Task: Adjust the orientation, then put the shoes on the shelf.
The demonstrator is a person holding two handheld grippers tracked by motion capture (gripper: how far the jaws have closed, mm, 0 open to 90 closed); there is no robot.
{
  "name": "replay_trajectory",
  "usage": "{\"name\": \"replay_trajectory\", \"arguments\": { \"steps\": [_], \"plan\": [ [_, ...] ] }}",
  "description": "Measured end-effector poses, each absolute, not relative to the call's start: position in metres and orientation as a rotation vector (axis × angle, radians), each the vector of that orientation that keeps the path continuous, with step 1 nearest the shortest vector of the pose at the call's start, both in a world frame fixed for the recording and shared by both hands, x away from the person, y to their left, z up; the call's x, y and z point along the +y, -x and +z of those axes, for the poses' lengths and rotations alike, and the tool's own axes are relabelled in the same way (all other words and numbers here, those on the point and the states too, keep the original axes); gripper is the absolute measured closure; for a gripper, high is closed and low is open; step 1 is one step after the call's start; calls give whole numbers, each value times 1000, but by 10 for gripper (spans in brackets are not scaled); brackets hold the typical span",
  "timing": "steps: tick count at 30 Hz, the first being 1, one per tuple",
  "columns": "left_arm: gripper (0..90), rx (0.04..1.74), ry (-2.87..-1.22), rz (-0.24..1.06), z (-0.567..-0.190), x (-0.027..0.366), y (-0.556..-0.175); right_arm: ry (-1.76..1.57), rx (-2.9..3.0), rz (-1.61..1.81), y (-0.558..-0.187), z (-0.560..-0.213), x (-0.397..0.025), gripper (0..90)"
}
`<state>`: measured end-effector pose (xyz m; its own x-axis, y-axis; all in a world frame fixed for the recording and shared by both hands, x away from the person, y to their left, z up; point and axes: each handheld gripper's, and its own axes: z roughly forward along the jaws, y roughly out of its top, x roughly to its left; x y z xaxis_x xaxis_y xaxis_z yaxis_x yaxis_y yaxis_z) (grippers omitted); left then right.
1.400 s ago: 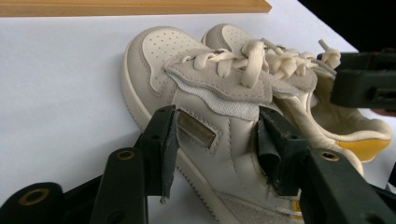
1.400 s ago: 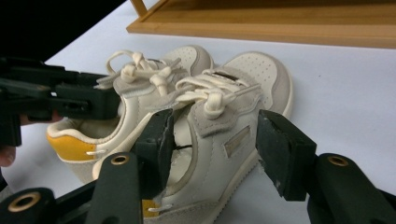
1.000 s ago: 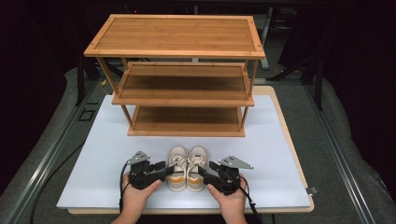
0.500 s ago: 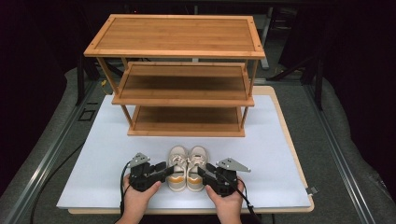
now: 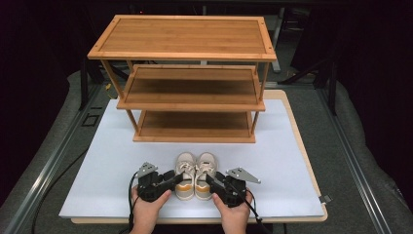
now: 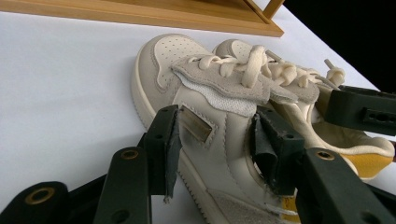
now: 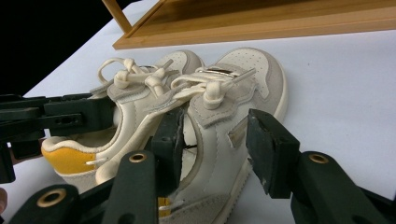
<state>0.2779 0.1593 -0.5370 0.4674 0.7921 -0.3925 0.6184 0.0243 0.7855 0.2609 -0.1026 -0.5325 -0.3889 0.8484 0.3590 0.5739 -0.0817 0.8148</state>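
Nearest us, at six o'clock on the white mat (image 5: 97, 185), our two hands close in on a pair of small cream shoes. Our left gripper (image 5: 171, 178) has its jaws spread astride the outer wall of the left shoe (image 5: 185, 176): in the left gripper view one pad lies against the outside of the upper and the other reaches into the collar, though we cannot tell that they press firmly yet. Our right gripper (image 5: 210, 179) mirrors this on the right shoe (image 5: 205, 175), one jaw inside the opening, the other standing a little off the outer side, so it reads as open and not yet pinching.

To do this well, we judge we should seat each inner jaw deep past the collar, clear of the laces, close both together, then lift level so the shoes stay paired.

The shoes sit side by side, touching, heels with yellow tabs at six o'clock, toes at twelve; their long axes run straight from us towards the wooden rack (image 5: 190, 87), which stands farther off at twelve o'clock, its three shelves bare.
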Motion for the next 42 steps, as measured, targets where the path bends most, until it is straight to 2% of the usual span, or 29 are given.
{"name": "replay_trajectory", "arguments": {
  "steps": [22, 42],
  "plan": [
    [519, 1240, -1555, 231, -549, 156, -273, -1654, 1770, 1501, -259, -546, -93, 512],
    [537, 1243, -1525, 230, -551, 155, -273, -1662, 1720, 1503, -257, -550, -90, 554]
  ]
}}
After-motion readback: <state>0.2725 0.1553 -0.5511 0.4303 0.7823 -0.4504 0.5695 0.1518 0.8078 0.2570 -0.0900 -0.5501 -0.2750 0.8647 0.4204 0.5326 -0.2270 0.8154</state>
